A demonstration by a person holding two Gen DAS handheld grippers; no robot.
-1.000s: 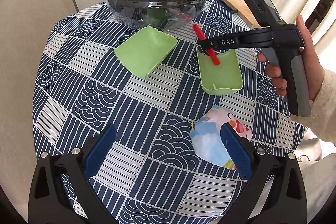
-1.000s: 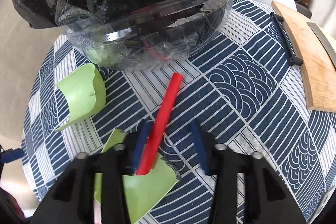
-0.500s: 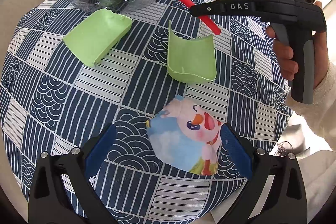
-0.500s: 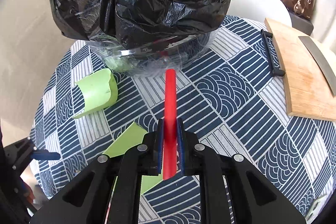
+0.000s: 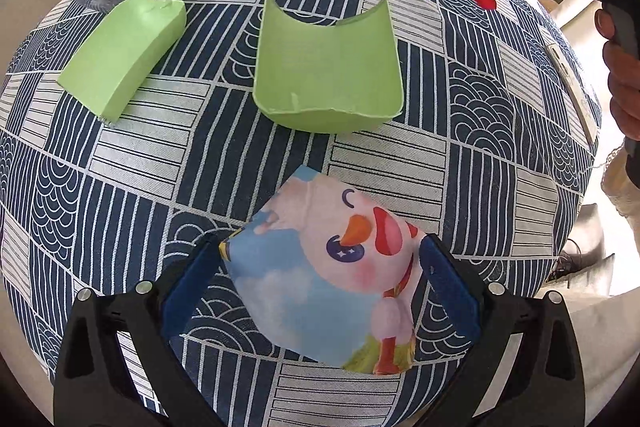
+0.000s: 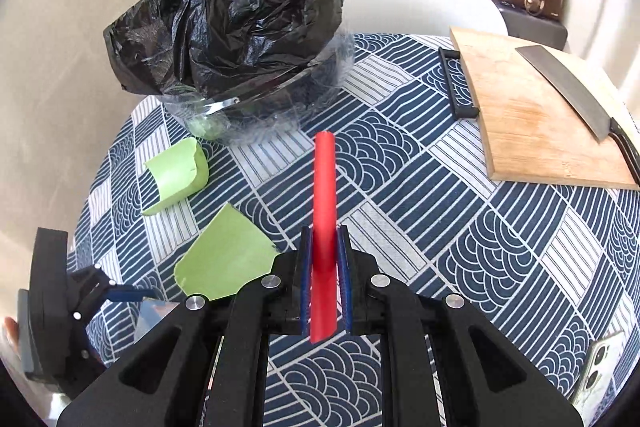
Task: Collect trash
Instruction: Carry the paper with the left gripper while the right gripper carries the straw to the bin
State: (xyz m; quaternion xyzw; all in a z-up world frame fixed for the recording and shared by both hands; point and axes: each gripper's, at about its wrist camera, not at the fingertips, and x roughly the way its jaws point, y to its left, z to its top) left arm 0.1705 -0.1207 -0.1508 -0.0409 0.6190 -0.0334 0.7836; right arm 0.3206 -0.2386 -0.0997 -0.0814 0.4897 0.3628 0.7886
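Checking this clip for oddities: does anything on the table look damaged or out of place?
Yes. Two green cup pieces lie apart, cut or torn open. A kitchen knife rests on the cutting board beside the trash. Nothing looks spilled.

The left gripper point(image 5: 320, 291) stands open astride a crumpled cartoon-duck paper scrap point(image 5: 332, 283); two curved green plastic pieces point(image 5: 326, 67) lie beyond it.
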